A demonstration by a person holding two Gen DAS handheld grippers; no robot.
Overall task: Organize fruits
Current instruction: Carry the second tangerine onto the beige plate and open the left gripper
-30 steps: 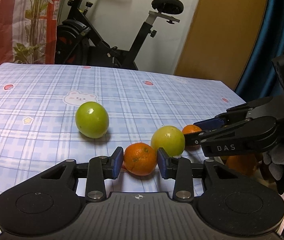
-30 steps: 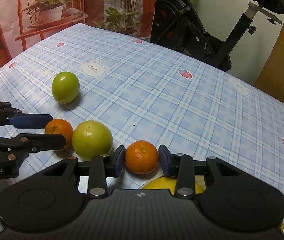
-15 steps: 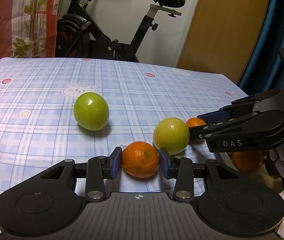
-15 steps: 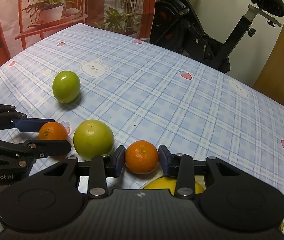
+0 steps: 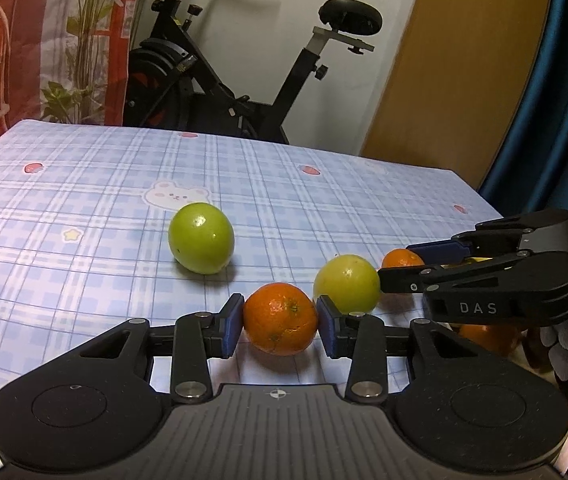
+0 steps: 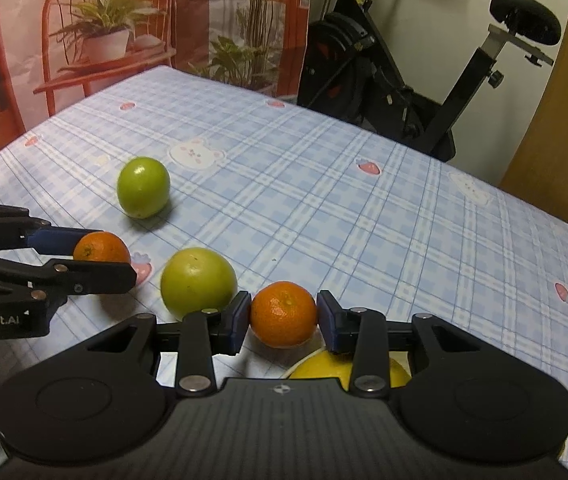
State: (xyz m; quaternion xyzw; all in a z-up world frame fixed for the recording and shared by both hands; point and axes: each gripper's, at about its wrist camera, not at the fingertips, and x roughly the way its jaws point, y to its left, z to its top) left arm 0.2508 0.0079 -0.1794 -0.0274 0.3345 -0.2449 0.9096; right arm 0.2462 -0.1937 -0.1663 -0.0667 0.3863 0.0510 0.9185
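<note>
left wrist view: the left gripper (image 5: 280,320) sits low in front of the lens, its two black fingers with blue pads (image 5: 231,325) pressed against either side of a round orange mandarin with a dimpled skin (image 5: 280,318); it is clenched on that fruit, just above the blue-and-white plaid tablecloth with bear and strawberry prints (image 5: 84,208). just behind and to the right of the held mandarin lies a pale yellow-green round fruit (image 5: 347,283), resting on the cloth. further back and to the left, well apart from the others, a brighter green oval fruit (image 5: 201,238) lies alone near a printed bear. at the right edge the right gripper (image 5: 398,266) reaches in sideways, its black fingers closed around a second, smaller orange mandarin (image 5: 402,258), of which only the top shows. beyond the table stands a black exercise bike (image 5: 244,80), with a wooden door panel (image 5: 464,60) to its right.

right wrist view: the right gripper (image 6: 284,316) grips the smaller orange mandarin (image 6: 283,314) between its blue pads (image 6: 326,318), jaws tight on it. directly beneath the fingers a yellow rounded fruit (image 6: 324,368) peeks out, mostly hidden. to the left, the pale yellow-green fruit (image 6: 199,283) lies close by on the cloth (image 6: 364,220), and beyond it the left gripper (image 6: 102,256) comes in from the left edge, holding its mandarin (image 6: 102,248). the bright green oval fruit (image 6: 144,187) lies further back on the left.
</note>
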